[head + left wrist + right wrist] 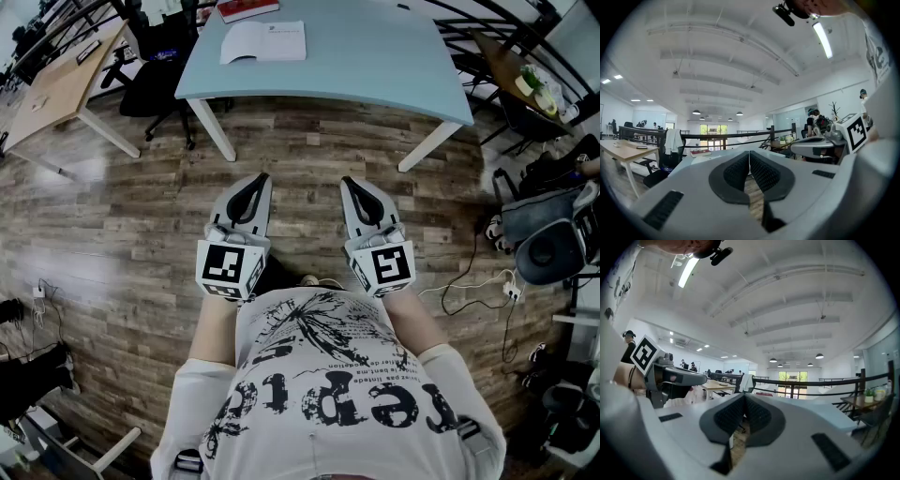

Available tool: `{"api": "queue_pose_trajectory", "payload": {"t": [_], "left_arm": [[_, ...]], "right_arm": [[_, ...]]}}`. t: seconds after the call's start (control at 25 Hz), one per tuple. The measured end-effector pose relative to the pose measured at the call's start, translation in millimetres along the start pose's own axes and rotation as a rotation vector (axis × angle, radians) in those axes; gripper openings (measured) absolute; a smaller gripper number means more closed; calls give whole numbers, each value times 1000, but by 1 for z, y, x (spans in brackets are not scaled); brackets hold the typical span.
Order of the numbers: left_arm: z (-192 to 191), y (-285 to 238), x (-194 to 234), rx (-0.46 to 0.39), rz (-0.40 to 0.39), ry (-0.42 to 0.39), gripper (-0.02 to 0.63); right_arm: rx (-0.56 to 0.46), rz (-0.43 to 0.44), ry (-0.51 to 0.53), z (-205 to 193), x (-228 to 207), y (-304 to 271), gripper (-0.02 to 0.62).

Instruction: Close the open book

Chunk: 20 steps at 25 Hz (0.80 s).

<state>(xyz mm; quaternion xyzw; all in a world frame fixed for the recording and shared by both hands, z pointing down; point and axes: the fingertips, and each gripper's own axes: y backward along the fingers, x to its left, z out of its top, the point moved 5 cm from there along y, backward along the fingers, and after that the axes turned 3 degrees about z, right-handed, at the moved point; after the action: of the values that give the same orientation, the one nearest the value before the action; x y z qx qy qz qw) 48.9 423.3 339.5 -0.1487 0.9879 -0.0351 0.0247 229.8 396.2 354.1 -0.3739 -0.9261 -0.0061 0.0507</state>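
The open book (263, 42) lies flat with its white pages up, on the far left part of a pale blue table (375, 66). A closed red book (248, 9) lies just behind it. My left gripper (262, 177) and right gripper (346, 181) are side by side close to the person's chest, above the wooden floor and well short of the table. Both point level toward the table with jaws shut and nothing between them. In the left gripper view the shut jaws (749, 155) face the table and the red book (701, 152). The right gripper view shows its jaws (744, 397) shut too.
A black office chair (155, 66) stands at the table's left end, with a wooden desk (56, 89) beyond it. Bags and a grey pack (548, 234) sit on the floor at the right, with cables (469, 281) beside them. White table legs (216, 127) angle outward.
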Motion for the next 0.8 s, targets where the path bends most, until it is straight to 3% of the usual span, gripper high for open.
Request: {"api": "queue_pose_trajectory", "payload": {"t": [0.36,0.52,0.8], "left_arm": [[-5,-5,-1,9,-3,4,20],[-8,-10,-3,21,-5,5,20],[-15,-33,21,48,28,5,20]], "right_arm": [[20,0,-5,-8,-3,2,9],[40,-41,-36,-14,-12,1,11],[35,-69,-68,-24,-35,-29,11]]}}
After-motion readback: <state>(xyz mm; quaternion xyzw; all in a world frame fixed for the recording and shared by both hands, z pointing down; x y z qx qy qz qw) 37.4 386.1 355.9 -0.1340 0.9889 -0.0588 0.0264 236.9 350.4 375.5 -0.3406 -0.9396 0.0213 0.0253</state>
